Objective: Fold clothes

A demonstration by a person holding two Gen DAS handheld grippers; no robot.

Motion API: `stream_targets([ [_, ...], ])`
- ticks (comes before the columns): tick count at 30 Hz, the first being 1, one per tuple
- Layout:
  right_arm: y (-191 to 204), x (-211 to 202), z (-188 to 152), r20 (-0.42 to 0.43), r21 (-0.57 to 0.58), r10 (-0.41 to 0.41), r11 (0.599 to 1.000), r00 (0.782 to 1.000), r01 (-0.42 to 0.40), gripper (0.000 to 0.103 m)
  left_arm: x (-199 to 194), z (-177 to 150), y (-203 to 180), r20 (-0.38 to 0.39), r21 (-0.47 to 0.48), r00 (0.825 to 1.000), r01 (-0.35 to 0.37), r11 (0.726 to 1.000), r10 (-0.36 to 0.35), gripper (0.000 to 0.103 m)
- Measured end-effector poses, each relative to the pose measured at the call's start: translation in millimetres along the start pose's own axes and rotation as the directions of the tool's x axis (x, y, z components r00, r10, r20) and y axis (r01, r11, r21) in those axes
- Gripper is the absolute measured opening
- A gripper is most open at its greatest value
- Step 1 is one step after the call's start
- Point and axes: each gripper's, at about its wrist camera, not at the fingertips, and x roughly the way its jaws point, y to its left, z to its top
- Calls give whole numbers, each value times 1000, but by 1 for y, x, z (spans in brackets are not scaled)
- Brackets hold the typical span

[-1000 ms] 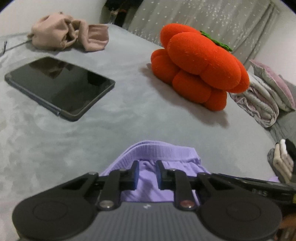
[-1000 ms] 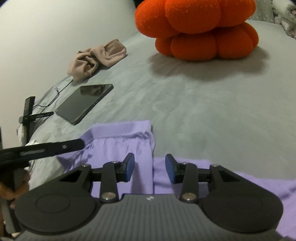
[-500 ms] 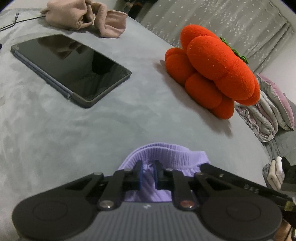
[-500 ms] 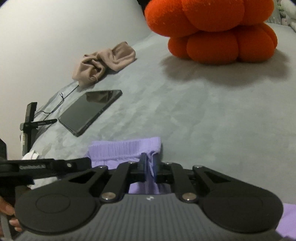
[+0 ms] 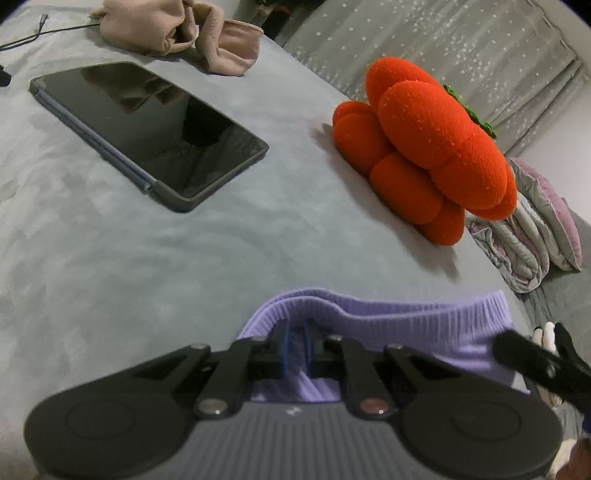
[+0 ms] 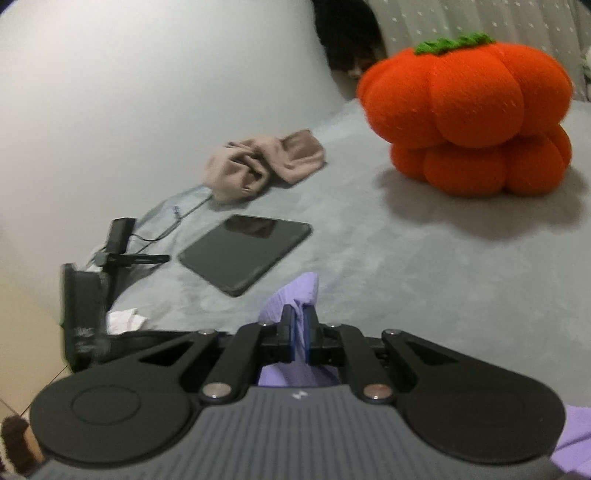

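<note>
A purple ribbed garment (image 5: pixel 406 317) lies at the near edge of the grey bed (image 5: pixel 184 266). My left gripper (image 5: pixel 295 339) has its jaws closing, with the waistband's left end pinched between the blue pads. My right gripper (image 6: pixel 300 325) is shut on the waistband's other corner, and a purple flap (image 6: pixel 295 291) sticks up above its fingertips. In the left wrist view part of the right gripper's black body (image 5: pixel 535 362) shows at the far right. The waistband runs stretched between the two grips. The rest of the garment is hidden under the gripper bodies.
A dark tablet (image 5: pixel 147 133) lies flat at the left, with a crumpled beige garment (image 5: pixel 177 33) and a cable behind it. An orange pumpkin plush (image 5: pixel 424 155) stands at the back right, beside folded bedding (image 5: pixel 532 236). A white wall (image 6: pixel 147 92) borders the bed.
The right gripper shut on the waistband corner and rose, lifting the fabric off the bed. The left jaws narrowed on the other end. The waistband now stretches between them.
</note>
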Motion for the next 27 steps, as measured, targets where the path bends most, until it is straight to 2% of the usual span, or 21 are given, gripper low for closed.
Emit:
stream_targets([
  [6, 26, -2, -11, -18, -40, 34, 999, 999, -35, 6, -12, 1, 7, 3, -42, 1000, 0, 999, 0, 10],
  [12, 43, 14, -29, -67, -68, 55, 996, 996, -60, 6, -31, 4, 14, 22, -57, 1000, -7, 998, 8, 11],
  [18, 50, 37, -48, -120, -73, 61, 995, 991, -70, 7, -41, 3, 28, 10, -135, 999, 40, 990, -39, 12],
  [23, 50, 48, -54, -134, -45, 70, 996, 988, -77, 8, -50, 3, 27, -2, -138, 998, 56, 989, -56, 29],
  [25, 50, 50, -54, -143, -30, 85, 996, 986, -90, 16, -56, 2, 26, -6, -137, 999, 53, 989, -54, 35],
  [27, 50, 50, -54, -160, -14, 101, 994, 982, -105, 16, -61, 0, 24, -13, -129, 999, 46, 991, -48, 40],
])
